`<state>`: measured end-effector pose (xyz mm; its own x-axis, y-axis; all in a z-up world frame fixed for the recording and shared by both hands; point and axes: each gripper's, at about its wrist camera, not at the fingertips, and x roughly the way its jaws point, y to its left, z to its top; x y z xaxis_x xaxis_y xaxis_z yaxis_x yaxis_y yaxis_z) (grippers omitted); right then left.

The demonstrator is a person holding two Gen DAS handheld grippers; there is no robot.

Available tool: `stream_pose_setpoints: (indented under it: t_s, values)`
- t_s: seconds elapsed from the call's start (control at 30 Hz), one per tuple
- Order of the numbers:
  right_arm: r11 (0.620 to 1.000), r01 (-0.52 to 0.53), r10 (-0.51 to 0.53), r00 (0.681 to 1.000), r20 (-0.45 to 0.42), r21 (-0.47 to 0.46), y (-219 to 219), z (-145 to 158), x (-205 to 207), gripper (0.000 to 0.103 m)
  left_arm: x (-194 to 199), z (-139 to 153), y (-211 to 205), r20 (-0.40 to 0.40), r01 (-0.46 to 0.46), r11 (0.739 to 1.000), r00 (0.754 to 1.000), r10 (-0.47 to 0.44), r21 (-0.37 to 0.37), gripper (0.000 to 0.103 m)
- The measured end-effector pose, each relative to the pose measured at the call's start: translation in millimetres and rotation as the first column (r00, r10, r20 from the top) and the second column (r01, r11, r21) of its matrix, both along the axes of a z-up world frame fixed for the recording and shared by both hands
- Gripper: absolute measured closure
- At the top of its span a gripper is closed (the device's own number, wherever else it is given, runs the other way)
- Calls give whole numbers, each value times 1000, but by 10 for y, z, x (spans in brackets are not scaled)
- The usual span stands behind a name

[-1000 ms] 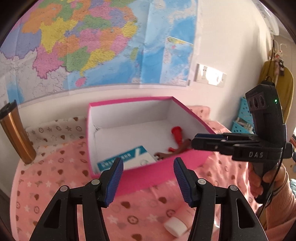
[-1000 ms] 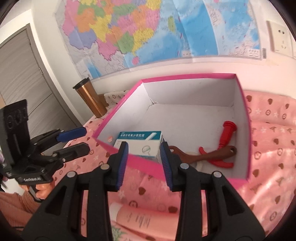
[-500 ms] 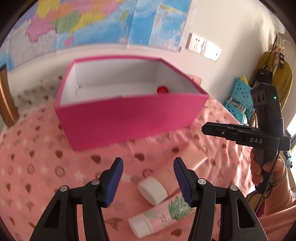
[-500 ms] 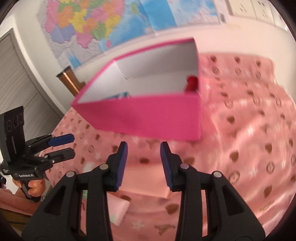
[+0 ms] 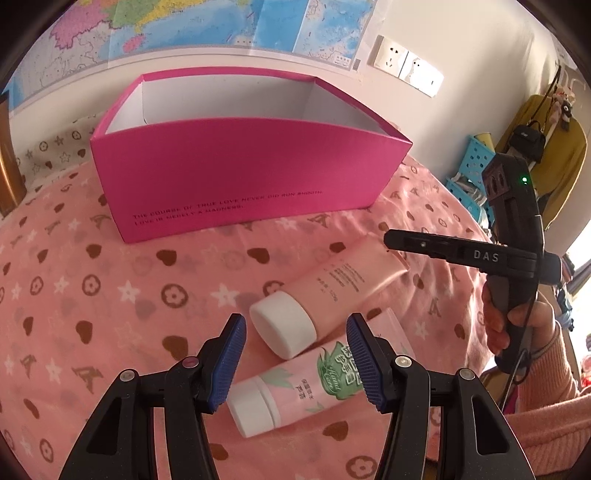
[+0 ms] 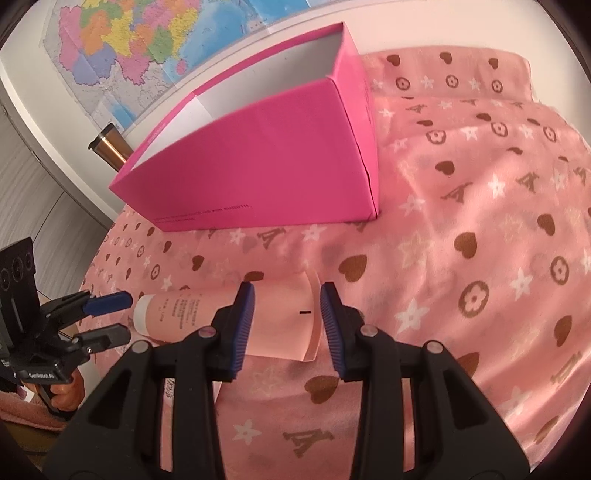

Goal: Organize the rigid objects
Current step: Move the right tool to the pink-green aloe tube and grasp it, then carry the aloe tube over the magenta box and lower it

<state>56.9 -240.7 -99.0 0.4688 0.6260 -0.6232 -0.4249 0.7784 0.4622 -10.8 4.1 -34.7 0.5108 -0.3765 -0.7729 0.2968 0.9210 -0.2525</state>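
Note:
A pink tube with a white cap [image 5: 325,295] lies on the pink tablecloth in front of the pink box [image 5: 236,173]. A second pink tube with green leaf print [image 5: 306,384] lies just nearer. My left gripper [image 5: 295,362] is open above the two tubes' cap ends, touching neither. My right gripper [image 6: 287,325] is open, its jaws on either side of the first tube's flat crimped end [image 6: 291,314]. The right gripper also shows in the left wrist view [image 5: 406,240]. The box's contents are hidden by its front wall.
A copper tumbler [image 6: 110,147] stands behind the box's left end by the wall. A map hangs on the wall [image 5: 184,29]. A blue crate [image 5: 472,166] and a yellow coat are off the table's right side.
Both grippers have dropped from over the open box down to the tubes in front of it. The box's inside has gone out of sight. Both stay open.

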Motion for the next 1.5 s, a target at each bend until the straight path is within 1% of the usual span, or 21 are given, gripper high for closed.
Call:
stream_pose_setpoints:
  t_s: [0.27, 0.37, 0.47, 0.6, 0.73, 0.83, 0.97, 1.1, 1.17, 1.33, 1.5]
  values:
    - [1000, 3, -3, 1000, -11, 7, 15, -19, -11, 64, -29, -45, -30, -26, 9, 1000, 1000, -9, -13, 46]
    - [1000, 5, -5, 1000, -12, 25, -8, 10, -58, 64, -56, -57, -15, -33, 4, 1000, 999, -4, -6, 46]
    - [999, -25, 25, 1000, -2, 30, -8, 61, -186, 64, -96, -56, 36, -33, -7, 1000, 999, 7, -1, 46]
    - [995, -83, 84, 996, -11, 51, 23, 70, -378, 64, -163, -38, 150, -33, -28, 1000, 999, 27, -4, 46]
    - [989, -146, 147, 989, -23, 35, 155, 42, -529, 64, -220, -23, 215, -35, -31, 1000, 999, 31, 0, 46]
    - [986, -167, 168, 985, -34, 19, 244, -7, -616, 64, -278, -20, 243, -44, -22, 1000, 999, 22, -10, 45]
    - [984, -174, 175, 983, -53, 23, 304, -85, -682, 64, -347, -55, 237, -59, -9, 1000, 998, 9, 4, 45]
    - [985, -169, 171, 984, -55, 38, 308, -80, -706, 64, -387, -97, 225, -77, -1, 1000, 997, 1, -10, 45]
    - [985, -168, 171, 984, -56, 40, 304, -79, -716, 64, -408, -83, 211, -69, 3, 1000, 998, -4, -13, 47]
    - [984, -172, 174, 983, -53, 44, 326, -87, -752, 63, -419, -57, 173, -55, 0, 1000, 999, -1, -18, 48]
    - [986, -161, 164, 985, -57, 51, 310, -84, -745, 63, -417, -56, 166, -60, 0, 1000, 998, -2, -30, 48]
